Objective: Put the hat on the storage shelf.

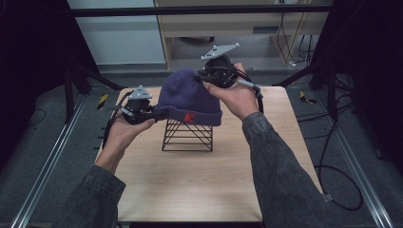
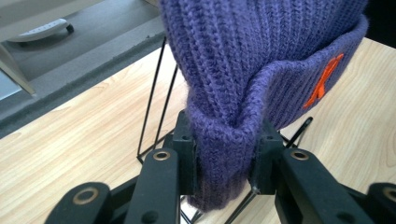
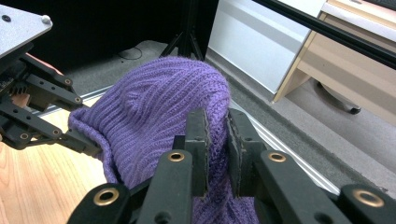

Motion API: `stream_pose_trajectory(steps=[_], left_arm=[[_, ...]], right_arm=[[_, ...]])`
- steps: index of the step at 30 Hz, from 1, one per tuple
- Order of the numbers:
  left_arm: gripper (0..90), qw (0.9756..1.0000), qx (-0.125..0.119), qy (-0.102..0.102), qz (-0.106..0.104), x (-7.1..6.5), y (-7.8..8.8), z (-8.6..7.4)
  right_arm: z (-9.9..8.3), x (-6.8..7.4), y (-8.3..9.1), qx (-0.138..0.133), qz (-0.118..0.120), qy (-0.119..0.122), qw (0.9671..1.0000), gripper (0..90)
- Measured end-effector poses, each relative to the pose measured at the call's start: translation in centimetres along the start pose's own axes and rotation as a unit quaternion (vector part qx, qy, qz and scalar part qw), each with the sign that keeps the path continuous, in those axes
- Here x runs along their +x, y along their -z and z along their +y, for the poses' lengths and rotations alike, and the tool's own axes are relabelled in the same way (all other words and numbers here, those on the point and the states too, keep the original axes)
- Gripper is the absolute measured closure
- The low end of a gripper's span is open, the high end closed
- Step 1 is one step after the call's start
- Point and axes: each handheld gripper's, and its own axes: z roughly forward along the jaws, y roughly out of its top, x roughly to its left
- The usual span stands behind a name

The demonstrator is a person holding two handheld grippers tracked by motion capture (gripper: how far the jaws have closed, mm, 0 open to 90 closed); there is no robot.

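Purple ribbed knit beanie (image 1: 187, 97) with an orange letter stitched on its folded cuff sits over a black wire stand (image 1: 187, 135), which stands near the middle of the pale wooden worktop (image 1: 199, 180). The cuff faces the person, and the crown of the hat points away toward the far edge.

The left gripper (image 1: 159, 114) is at the left side of the hat, low, at the level of the cuff. In the left gripper view its two black fingers (image 2: 184, 156) are nearly closed, and a thick fold of the cuff is pinched between them; the knit bulges out above and hangs a little below the pads. Behind this fold the thin rods of the stand are visible on the wood.

The right gripper (image 1: 202, 75) is higher, at the far right side of the crown, and a grey three-cornered plate is on top of it. In the right gripper view its fingers (image 3: 198, 140) are close together with only a narrow gap, and a pleat of the purple knit is caught between them. The same view shows the left gripper farther off, at the left, touching the edge of the hat.

Both hands hold the grippers from below, with dark grey sleeves on the forearms.
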Motion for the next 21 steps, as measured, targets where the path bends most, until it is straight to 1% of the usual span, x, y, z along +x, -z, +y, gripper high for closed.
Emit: stream_pose_trajectory(steps=[5,8,12,15,19,21], left_arm=[[68.5,1.0000,0.001,0.007,-0.004,0.1,-0.1,-0.6],[68.4,1.0000,0.003,0.002,-0.005,0.1,-0.1,-0.7],[68.4,1.0000,0.002,0.006,-0.004,0.1,-0.1,-0.9],[68.3,1.0000,0.003,0.003,-0.004,0.1,-0.1,-1.0],[68.3,1.0000,0.004,0.007,-0.004,0.2,-0.1,-1.3],[68.3,0.9999,0.002,0.009,-0.003,0.2,-0.1,-1.5]], right_arm=[[-0.4,0.2,-0.2,0.005,0.006,0.002,1.0000,80.0],[-0.5,0.3,-0.3,0.007,0.008,0.001,0.9999,80.0],[-0.5,0.3,-0.4,0.007,0.010,0.002,0.9999,79.9],[-0.5,0.4,-0.4,0.009,0.013,0.003,0.9999,79.9],[-0.6,0.6,-0.5,0.011,0.020,0.000,0.9997,79.9],[-0.6,0.7,-0.5,0.012,0.022,0.003,0.9997,79.9]])
